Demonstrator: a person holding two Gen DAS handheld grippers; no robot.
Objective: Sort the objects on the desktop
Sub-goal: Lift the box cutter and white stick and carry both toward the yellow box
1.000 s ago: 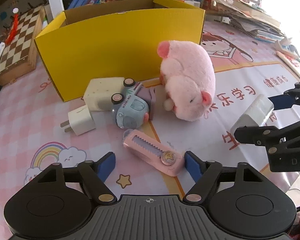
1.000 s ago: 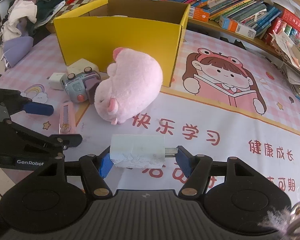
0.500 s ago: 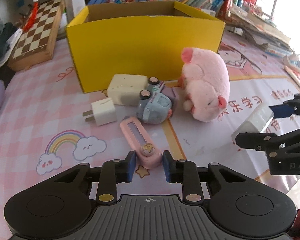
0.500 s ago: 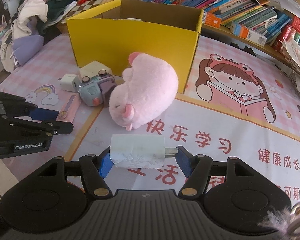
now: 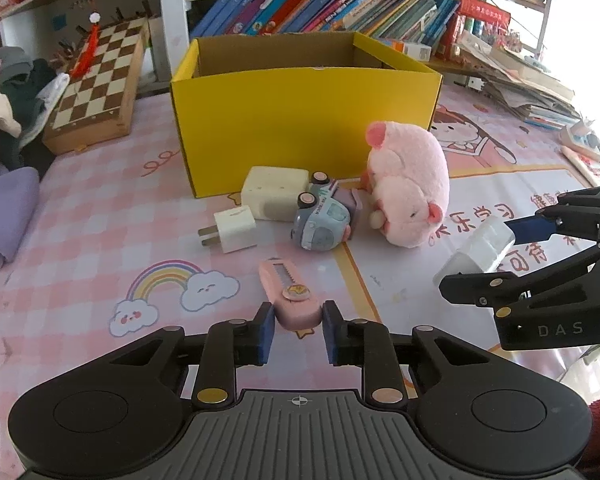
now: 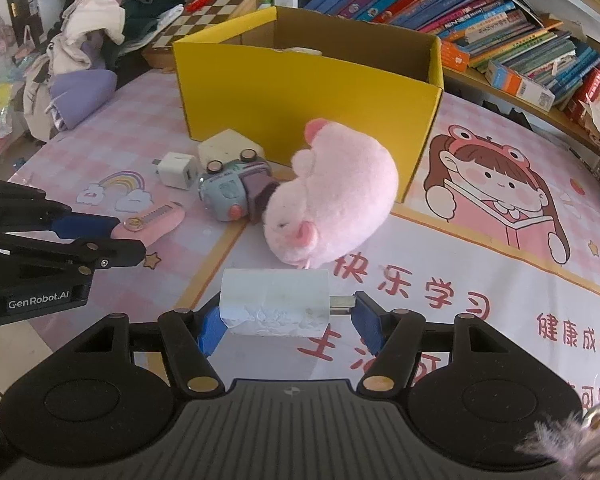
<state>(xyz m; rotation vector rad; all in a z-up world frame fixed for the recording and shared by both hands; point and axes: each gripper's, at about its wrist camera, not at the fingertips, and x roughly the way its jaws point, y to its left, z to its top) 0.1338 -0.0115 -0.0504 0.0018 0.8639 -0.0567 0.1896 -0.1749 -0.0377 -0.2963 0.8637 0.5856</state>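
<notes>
My left gripper (image 5: 296,330) is shut on a pink utility knife (image 5: 290,296) and holds it above the mat; it also shows in the right wrist view (image 6: 150,222). My right gripper (image 6: 286,322) is shut on a white charger block (image 6: 275,302) with a metal plug end, seen from the side in the left wrist view (image 5: 478,250). An open yellow box (image 5: 304,120) stands at the back. In front of it lie a pink plush pig (image 5: 408,184), a blue toy car (image 5: 324,222), a cream block (image 5: 274,192) and a small white plug adapter (image 5: 234,230).
A chessboard (image 5: 100,80) and a pile of clothes (image 5: 8,120) lie at the left. Shelves of books (image 5: 340,4) run along the back, with stacked papers (image 5: 520,80) at the right. The pink patterned mat (image 5: 100,248) covers the table.
My left gripper closed on the pink utility knife and pulled up and back with it. My right gripper kept its hold on the white charger and rose slightly.
</notes>
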